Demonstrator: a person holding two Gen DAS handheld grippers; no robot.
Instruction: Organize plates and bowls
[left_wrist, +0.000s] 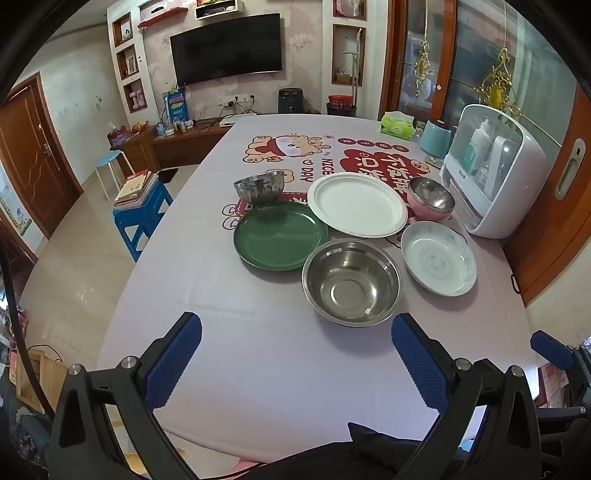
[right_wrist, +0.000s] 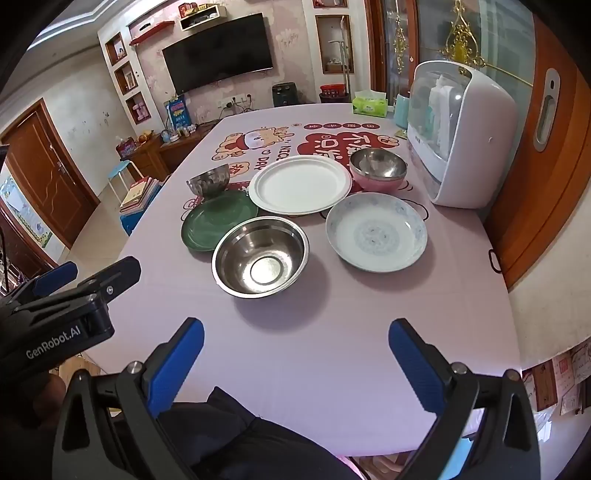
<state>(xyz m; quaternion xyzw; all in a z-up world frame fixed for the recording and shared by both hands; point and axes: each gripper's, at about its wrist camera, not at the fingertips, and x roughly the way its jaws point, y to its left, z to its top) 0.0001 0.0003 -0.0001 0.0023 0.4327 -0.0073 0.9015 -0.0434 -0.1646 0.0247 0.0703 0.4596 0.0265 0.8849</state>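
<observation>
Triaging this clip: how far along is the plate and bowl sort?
Done: nothing visibly; no plates are stacked. The large steel bowl, green plate, white plate, blue-patterned shallow dish and small steel bowl sit separately; only a steel bowl sits nested in the pink bowl.
In hand: nothing; left gripper and right gripper are open, short of the dishes.
Left: all grouping.

Between you and the large steel bowl (right_wrist: 260, 256) the tablecloth (right_wrist: 314, 350) lies bare, so both grippers can pass there. Behind the bowl, the green plate (right_wrist: 216, 223), white plate (right_wrist: 300, 184) and patterned dish (right_wrist: 376, 232) crowd together. The white cabinet (right_wrist: 463, 136) blocks the right side.
</observation>
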